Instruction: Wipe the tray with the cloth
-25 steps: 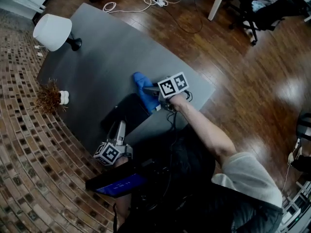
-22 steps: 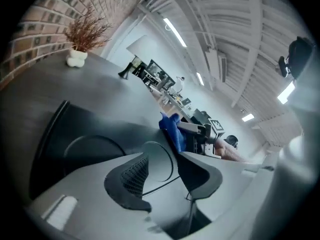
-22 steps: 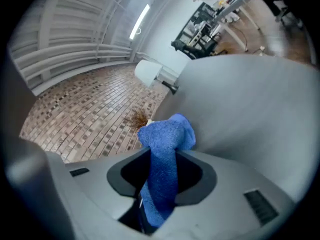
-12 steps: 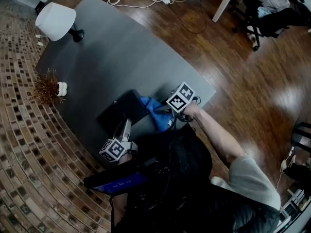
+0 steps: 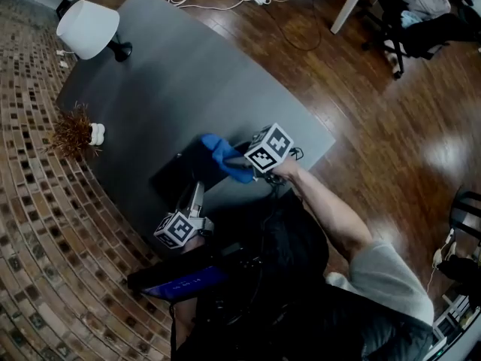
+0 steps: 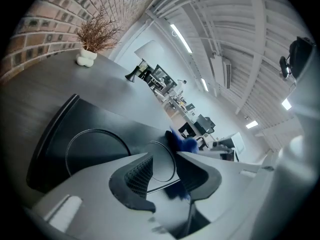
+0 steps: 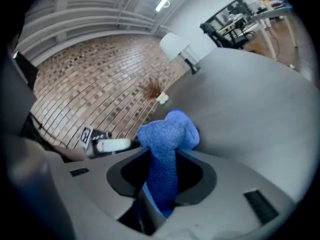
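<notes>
Head view: on the dark grey table (image 5: 173,89) the black tray (image 5: 176,173) lies just ahead of the left gripper (image 5: 195,194), whose white fingers reach its near edge. The right gripper (image 5: 242,160) comes in from the tray's other side. The blue cloth (image 5: 223,155) bunches beyond its tips, over the tray's far corner. Well beyond both grippers, at the table's far end, stands a white lamp (image 5: 86,28). A dried plant (image 5: 73,136) in a small white pot stands far off to the left gripper's left, near the brick wall (image 5: 37,239).

Left gripper view: the left gripper (image 6: 165,156) has its jaws partly spread, having just been closing. Both pad faces show bare, and nothing is pinched between them. The tray (image 6: 75,134), with ring-shaped recesses, lies under and ahead of the tips, one ring showing through the gap. The cloth (image 6: 182,143) sits just beyond the right-hand jaw. The dried plant (image 6: 95,34) is far ahead to the left.

Right gripper view: the right gripper (image 7: 165,154) is clamped on the cloth (image 7: 167,134), which rises between the jaws and bulges past the tips. The left gripper (image 7: 120,144) shows just left of the jaws. The lamp (image 7: 175,44) and the dried plant (image 7: 152,89) are far ahead.
</notes>
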Demonstrator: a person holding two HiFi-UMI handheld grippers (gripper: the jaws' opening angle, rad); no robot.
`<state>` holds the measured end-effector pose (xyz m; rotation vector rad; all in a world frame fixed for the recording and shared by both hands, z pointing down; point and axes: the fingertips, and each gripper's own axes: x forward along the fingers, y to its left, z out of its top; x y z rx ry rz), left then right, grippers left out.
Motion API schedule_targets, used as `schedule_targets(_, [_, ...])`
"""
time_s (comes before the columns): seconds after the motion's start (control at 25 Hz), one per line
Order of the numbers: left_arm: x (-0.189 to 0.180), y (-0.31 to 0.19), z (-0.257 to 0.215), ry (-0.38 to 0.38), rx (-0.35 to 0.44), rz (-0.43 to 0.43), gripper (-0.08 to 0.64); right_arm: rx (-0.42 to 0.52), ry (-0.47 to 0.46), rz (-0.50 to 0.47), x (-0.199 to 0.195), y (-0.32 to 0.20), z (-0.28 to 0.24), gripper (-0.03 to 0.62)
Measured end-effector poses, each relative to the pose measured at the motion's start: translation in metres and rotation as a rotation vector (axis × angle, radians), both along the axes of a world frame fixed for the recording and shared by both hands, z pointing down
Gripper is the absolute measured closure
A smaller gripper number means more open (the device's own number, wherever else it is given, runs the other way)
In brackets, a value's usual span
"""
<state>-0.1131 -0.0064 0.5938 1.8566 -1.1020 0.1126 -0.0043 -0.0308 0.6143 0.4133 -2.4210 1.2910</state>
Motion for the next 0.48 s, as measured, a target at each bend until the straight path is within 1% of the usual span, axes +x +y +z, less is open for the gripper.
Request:
schedule_targets(0.04, [0.0, -0.001, 0.0, 0.002, 0.001, 0.0, 0.417, -0.035, 0.01, -0.058, 0.007, 0.024, 0.004, 0.463])
schedule_targets(0.08, [-0.001, -0.001, 0.0, 0.003, 0.003, -0.002, 0.431, -0.072, 0.027, -0.097, 0.016, 0.042, 0.011, 0.463])
schedule_targets(0.12, [-0.002, 0.0, -0.001, 0.003, 0.004, -0.004, 0.443, -0.098, 0.052, -0.103, 0.025, 0.05, 0.02, 0.463])
schedule_targets(0.16, [-0.002, 0.0, -0.001, 0.002, 0.005, -0.005, 0.443, -0.109, 0.077, -0.072, 0.034, 0.044, 0.029, 0.463])
schedule_targets(0.2, [-0.003, 0.0, 0.0, -0.001, 0.007, -0.006, 0.443, -0.106, 0.088, -0.005, 0.041, 0.026, 0.033, 0.463])
schedule_targets(0.28, [-0.002, -0.001, 0.0, -0.005, 0.011, -0.005, 0.443, -0.075, 0.055, 0.176, 0.046, -0.032, 0.027, 0.463])
schedule_targets(0.32, [-0.001, -0.001, 0.0, -0.005, 0.012, -0.004, 0.443, -0.055, 0.032, 0.248, 0.043, -0.062, 0.022, 0.463])
schedule_targets(0.36, [-0.001, -0.002, 0.001, -0.004, 0.013, -0.005, 0.443, -0.038, 0.019, 0.293, 0.037, -0.087, 0.018, 0.463])
schedule_targets(0.4, [-0.001, -0.002, 0.001, -0.004, 0.012, -0.006, 0.443, -0.029, 0.02, 0.305, 0.026, -0.104, 0.019, 0.463])
schedule_targets(0.48, [-0.001, 0.0, 0.001, -0.005, 0.011, -0.009, 0.443, -0.039, 0.049, 0.26, 0.003, -0.113, 0.031, 0.463])
